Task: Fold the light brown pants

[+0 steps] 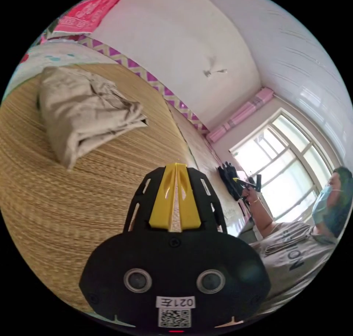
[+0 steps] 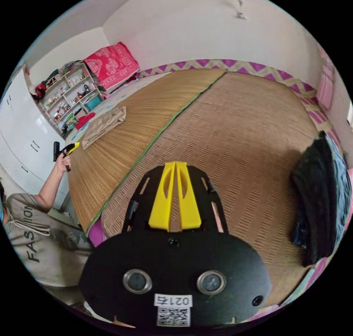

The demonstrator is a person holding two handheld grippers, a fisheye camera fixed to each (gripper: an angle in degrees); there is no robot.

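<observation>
Left gripper view shows the light brown pants (image 1: 82, 108) lying folded on the woven mat (image 1: 73, 189), clear of your left gripper (image 1: 175, 170); its jaws sit together, empty, like your right gripper (image 2: 175, 169). If tidying, square the loose edge.

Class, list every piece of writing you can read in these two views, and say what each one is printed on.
"FAS" and "ION": on the person's grey shirt, middle letters hidden.
White sticker on the left gripper: a device label, not read out.
Second sticker on the right gripper: likewise.
Shelf items: too small to read.
</observation>
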